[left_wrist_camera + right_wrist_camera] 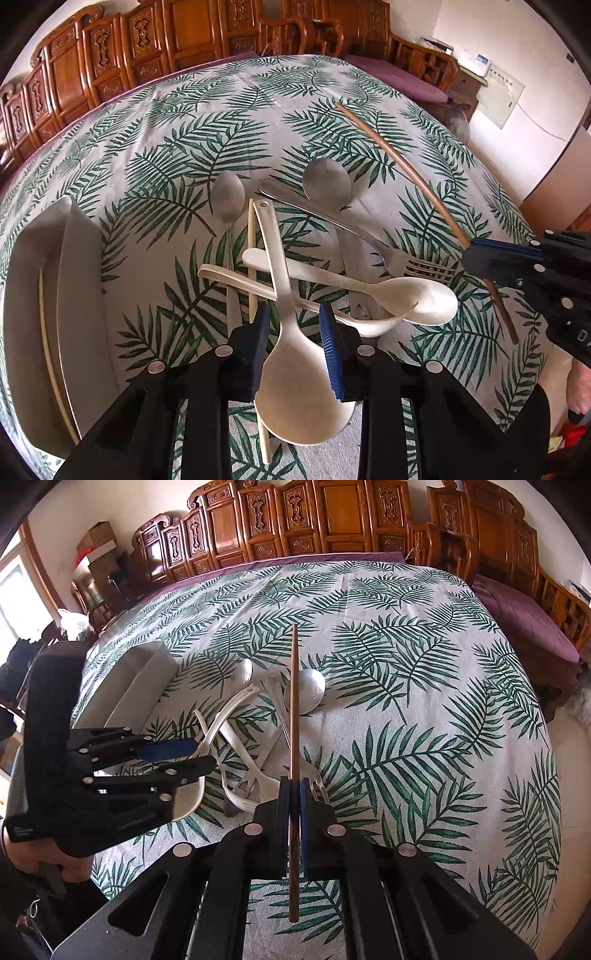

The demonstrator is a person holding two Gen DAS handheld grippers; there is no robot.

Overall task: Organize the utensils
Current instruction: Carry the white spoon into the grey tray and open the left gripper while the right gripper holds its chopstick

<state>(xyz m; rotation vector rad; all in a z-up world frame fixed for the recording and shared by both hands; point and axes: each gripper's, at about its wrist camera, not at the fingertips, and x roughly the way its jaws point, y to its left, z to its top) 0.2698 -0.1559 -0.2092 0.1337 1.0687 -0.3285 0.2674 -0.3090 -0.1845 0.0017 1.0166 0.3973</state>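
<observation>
My left gripper hangs over the heap of utensils with its jaws apart, straddling the neck of a big cream spoon; the blue pads do not press on it. The spoon's handle runs away from me across two other cream spoons and a pale chopstick. Beyond lie a fork and two metal spoons. The white tray sits to the left, one chopstick in it. My right gripper is clamped on a brown chopstick, held above the tablecloth.
</observation>
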